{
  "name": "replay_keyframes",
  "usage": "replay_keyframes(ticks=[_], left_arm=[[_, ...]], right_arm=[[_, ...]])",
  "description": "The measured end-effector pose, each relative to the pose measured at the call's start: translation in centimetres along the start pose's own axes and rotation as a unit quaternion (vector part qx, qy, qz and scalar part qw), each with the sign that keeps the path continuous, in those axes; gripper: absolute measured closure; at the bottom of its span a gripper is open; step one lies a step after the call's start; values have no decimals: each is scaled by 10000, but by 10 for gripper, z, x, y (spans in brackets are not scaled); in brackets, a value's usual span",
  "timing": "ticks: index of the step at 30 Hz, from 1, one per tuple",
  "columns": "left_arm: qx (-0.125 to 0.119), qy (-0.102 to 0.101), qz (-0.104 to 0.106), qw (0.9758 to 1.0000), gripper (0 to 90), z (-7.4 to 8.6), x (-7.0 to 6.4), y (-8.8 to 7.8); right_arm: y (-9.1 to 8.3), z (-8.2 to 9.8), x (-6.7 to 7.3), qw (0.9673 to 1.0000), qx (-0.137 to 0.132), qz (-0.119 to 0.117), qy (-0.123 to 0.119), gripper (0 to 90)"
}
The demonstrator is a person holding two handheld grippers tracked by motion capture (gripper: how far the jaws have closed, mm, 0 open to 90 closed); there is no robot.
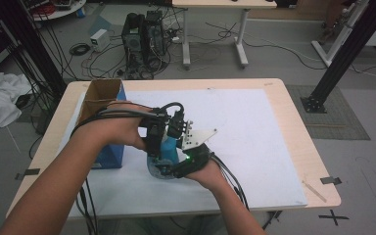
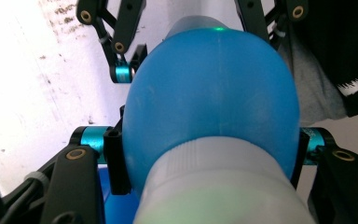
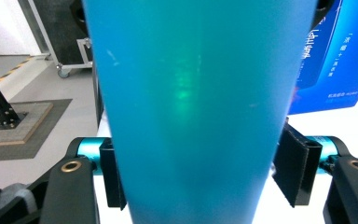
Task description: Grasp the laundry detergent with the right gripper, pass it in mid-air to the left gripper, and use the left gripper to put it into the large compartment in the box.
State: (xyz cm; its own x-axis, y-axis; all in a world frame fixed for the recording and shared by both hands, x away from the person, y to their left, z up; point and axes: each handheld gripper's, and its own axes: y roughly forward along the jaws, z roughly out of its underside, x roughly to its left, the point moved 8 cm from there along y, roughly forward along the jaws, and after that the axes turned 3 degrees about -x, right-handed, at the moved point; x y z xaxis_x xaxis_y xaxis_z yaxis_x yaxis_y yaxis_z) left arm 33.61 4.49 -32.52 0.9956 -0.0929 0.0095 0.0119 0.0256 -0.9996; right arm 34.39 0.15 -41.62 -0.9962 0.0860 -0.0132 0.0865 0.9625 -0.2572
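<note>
Blue plastic is at the middle of the work: in the high view a blue bottle [image 1: 165,149] stands on the white sheet [image 1: 254,142] that covers the wooden table [image 1: 298,147], just right of an open blue cardboard box [image 1: 108,122], and both hands meet around it. The left gripper [image 1: 155,134] comes over it from the left and the right gripper [image 1: 183,164] comes in from below and to the right, its grey three-cornered plate [image 1: 198,137] tilted up beside the bottle; cables [image 1: 85,200] trail back along both forearms. In the left gripper view the bottle [image 2: 212,102] bulges between this gripper's own two black jaws, a pale grey cap or collar [image 2: 219,182] nearest the camera, and both pads [image 2: 114,161] press against the blue sides — a firm hold, closed as far as the bottle lets them. Farther up the same view the other gripper's linkages [image 2: 121,42] flank the bottle's far end above the white sheet. In the right gripper view the bottle's body [image 3: 191,112] runs straight up the frame between the right gripper's jaws; the left pad [image 3: 112,175] lies against or just beside the plastic, while the right pad [image 3: 296,165] stands apart from it with a gap showing — so the jaws are loose around the bottle, not clamping it. Behind, at the right, the blue box [image 3: 340,56] shows its printed face.
</note>
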Motion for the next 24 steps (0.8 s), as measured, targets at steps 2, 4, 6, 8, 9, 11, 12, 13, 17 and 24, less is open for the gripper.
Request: replay_keyframes(ticks=[2, 4, 6, 8, 9, 11, 12, 13, 17, 24], left_arm=[[22, -4, -15, 10000, 383, 1, 1, 0], [33, -54, -15, 10000, 383, 2, 1, 0], [68, -68, -18, 10000, 382, 3, 2, -1], [66, -103, -3, 9999, 382, 5, 3, -1], [53, -120, -5, 9999, 382, 5, 2, -1], [65, -122, 2, 9999, 382, 7, 2, -2], [69, -134, -16, 9999, 382, 7, 3, -3], [40, -160, 1, 9999, 382, 8, 3, -4], [-20, -228, -24, 9997, 382, 12, 6, -11], [-115, -608, 5, 9981, 382, 20, 13, -27]], right_arm=[[-1, -2, 2, 10000, -39, -16, -33, 303], [-2, -2, 2, 10000, -4, -15, -28, 280], [-3, -1, 1, 10000, 46, -15, -85, 230], [-4, -2, 4, 9999, 67, -79, 20, 230], [-5, -2, 5, 9999, 77, -79, 42, 230], [-8, -2, 7, 9997, 154, -81, 149, 230], [-10, -2, 8, 9997, 148, -111, 153, 227], [-11, -2, 9, 9995, 180, -122, 233, 224], [-20, -2, 7, 9993, 295, -77, 229, 216], [-43, -3, 4, 9985, 467, 67, 283, 136]])
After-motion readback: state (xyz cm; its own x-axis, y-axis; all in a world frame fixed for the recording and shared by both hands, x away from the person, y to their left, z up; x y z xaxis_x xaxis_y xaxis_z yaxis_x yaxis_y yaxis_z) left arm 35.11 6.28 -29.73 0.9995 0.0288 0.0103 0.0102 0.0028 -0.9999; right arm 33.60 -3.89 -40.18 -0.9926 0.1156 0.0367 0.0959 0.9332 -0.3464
